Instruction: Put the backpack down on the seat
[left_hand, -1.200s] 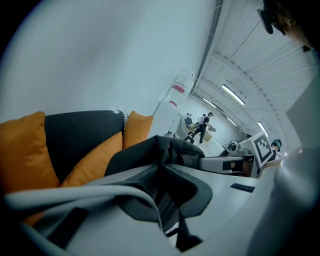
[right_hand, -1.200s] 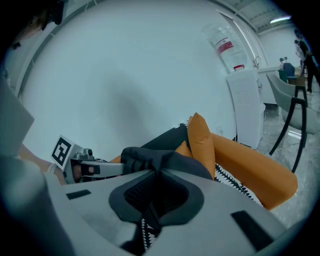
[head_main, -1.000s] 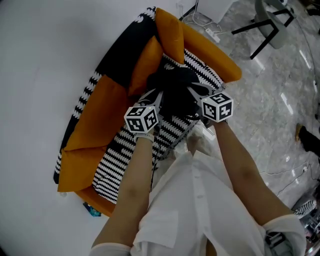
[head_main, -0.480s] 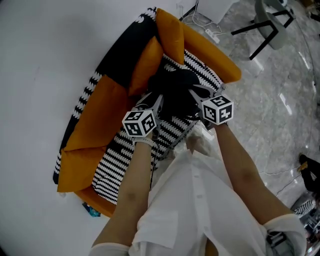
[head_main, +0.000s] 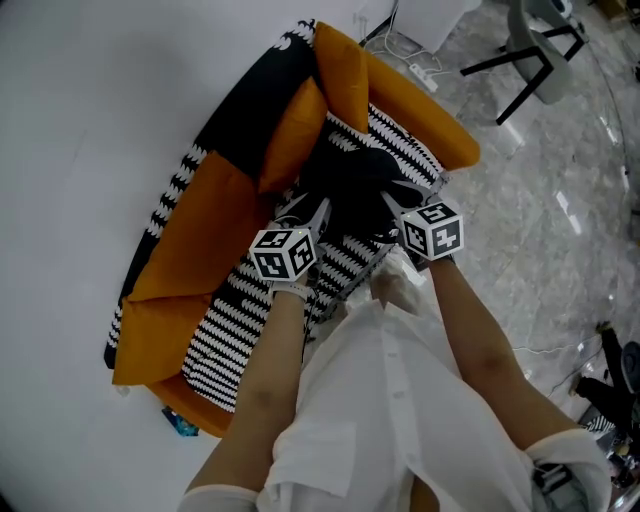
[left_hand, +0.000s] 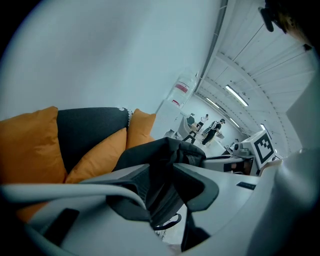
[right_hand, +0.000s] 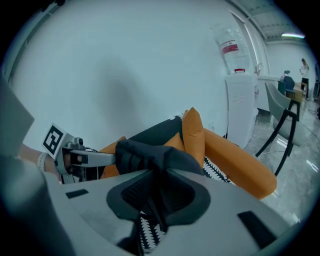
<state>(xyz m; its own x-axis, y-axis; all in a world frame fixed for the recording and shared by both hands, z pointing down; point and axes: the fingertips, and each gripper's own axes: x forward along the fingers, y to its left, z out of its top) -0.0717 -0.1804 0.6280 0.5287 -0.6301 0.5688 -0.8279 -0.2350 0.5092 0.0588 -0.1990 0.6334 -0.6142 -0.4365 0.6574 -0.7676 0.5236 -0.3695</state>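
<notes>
The black backpack rests on the striped seat of the sofa, against the orange cushions. My left gripper is at the pack's near-left side; its jaws are opening, and the pack's black fabric lies loose in the gap between its spread pads. My right gripper is at the pack's near-right side. Its jaws are opening too, and a thin black strap hangs between the parted pads. The pack's top bulges just beyond them.
Orange back cushions and an orange armrest border the seat. A white wall is behind the sofa. On the marble floor to the right stand a chair and a power strip with cables. A white appliance stands beyond the armrest.
Both grippers have drawn back a little toward me. The left jaws have spread wide off the backpack, which stays on the seat.
</notes>
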